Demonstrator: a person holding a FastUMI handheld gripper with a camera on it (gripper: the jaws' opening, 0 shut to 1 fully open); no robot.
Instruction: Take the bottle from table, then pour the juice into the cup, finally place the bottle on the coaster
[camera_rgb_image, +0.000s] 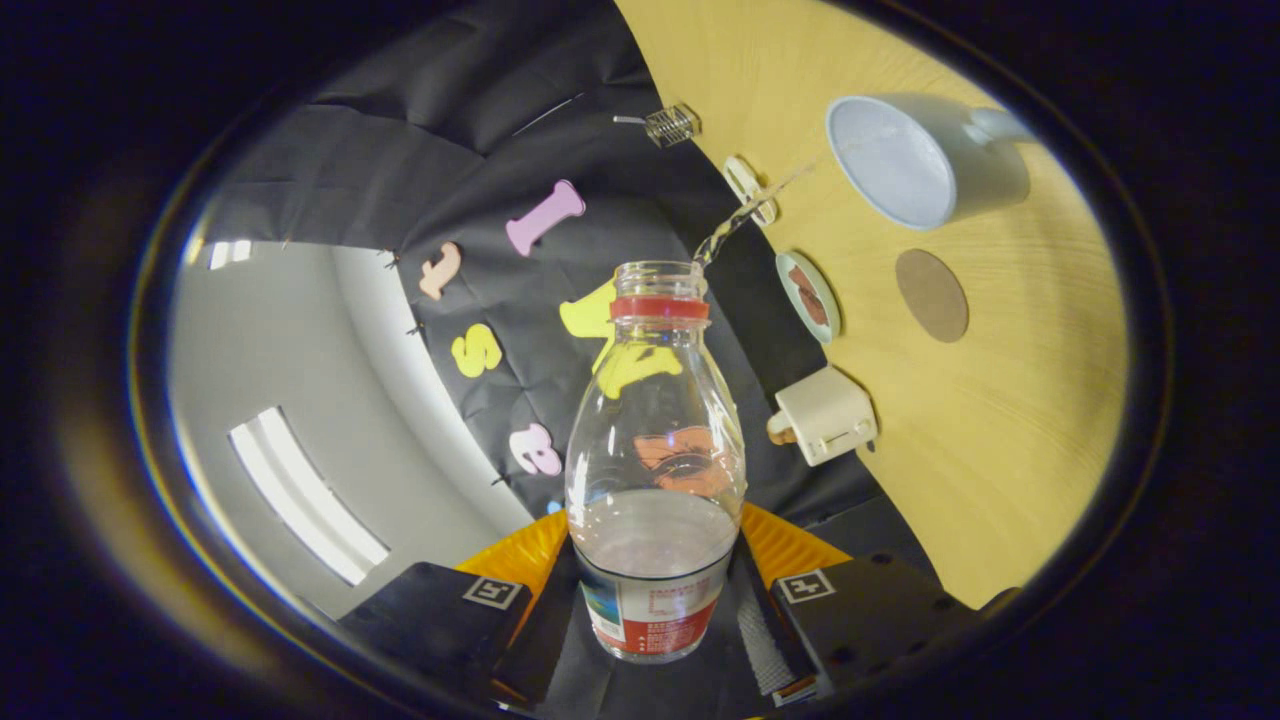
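Note:
My gripper (655, 590) is shut on a clear plastic bottle (655, 440) with a red neck ring and no cap, both fingers pressing its labelled lower body. The whole view is rolled sideways, so the bottle is tipped over. A thin stream of clear liquid (745, 215) leaves the bottle mouth and arcs toward the pale blue cup (890, 165), which stands on the wooden table (1010, 420) with its handle on the far side. Some liquid remains in the bottle near the fingers. A round brown coaster (931, 295) lies on the table beside the cup.
Along the table's edge by the booth wall sit a small round dish (808, 296), a cream box-shaped object (825, 413), a white ring-shaped piece (748, 185) and a small clear holder (672, 124). A grey wall and ceiling lights show beyond the cloth.

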